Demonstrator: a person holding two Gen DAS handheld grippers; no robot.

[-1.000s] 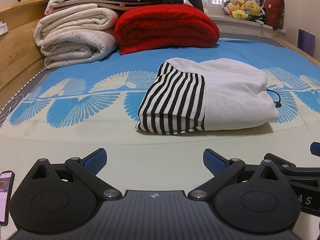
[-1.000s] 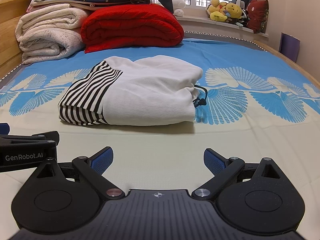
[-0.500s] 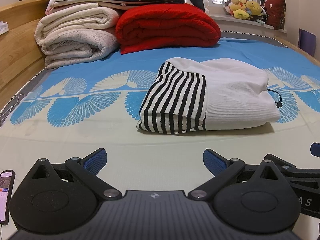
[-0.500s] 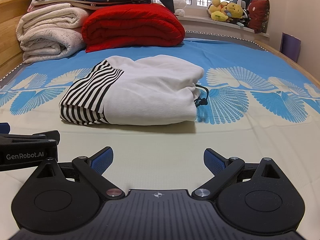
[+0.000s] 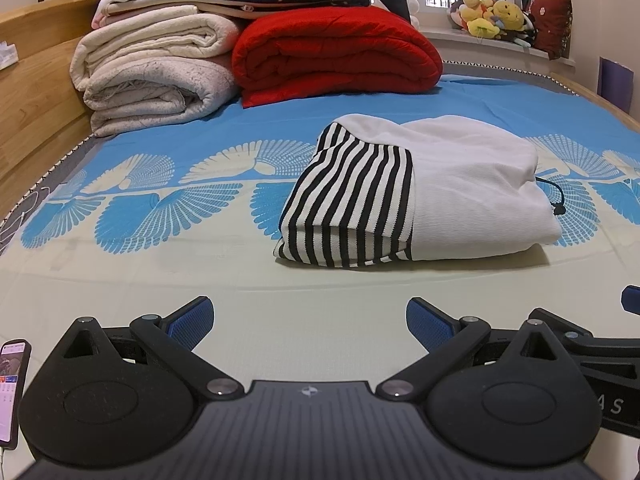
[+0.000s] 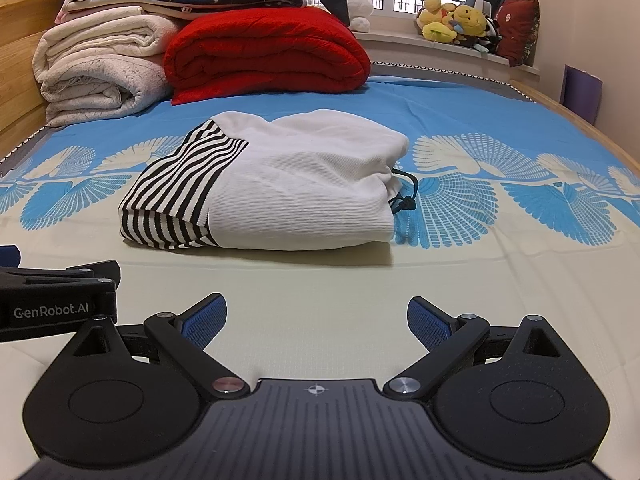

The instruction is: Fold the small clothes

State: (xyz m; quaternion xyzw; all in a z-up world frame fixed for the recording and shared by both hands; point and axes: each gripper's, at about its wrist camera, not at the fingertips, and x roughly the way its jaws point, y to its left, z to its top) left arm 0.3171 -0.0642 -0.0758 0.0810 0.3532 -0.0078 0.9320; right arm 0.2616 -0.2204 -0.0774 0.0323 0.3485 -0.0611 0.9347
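Note:
A folded white garment with a black-and-white striped part [image 5: 416, 196] [image 6: 276, 188] lies in a compact bundle on the bed, a dark drawstring [image 6: 404, 196] hanging out at its right end. My left gripper [image 5: 310, 320] is open, low over the sheet, short of the bundle and a little left of it. My right gripper [image 6: 316, 320] is open too, in front of the bundle's right half, with nothing between its fingers. Part of the left gripper's body [image 6: 56, 300] shows at the left edge of the right wrist view.
Rolled cream blankets [image 5: 156, 72], a red quilt [image 5: 336, 56] and stacked bedding lie at the far end of the bed. Plush toys [image 6: 460, 20] sit on the windowsill. A wooden bed frame [image 5: 36, 80] runs along the left. A phone [image 5: 12, 392] lies at the near left.
Both grippers have stayed open and almost still; the view has crept very slightly. The bundle has not moved.

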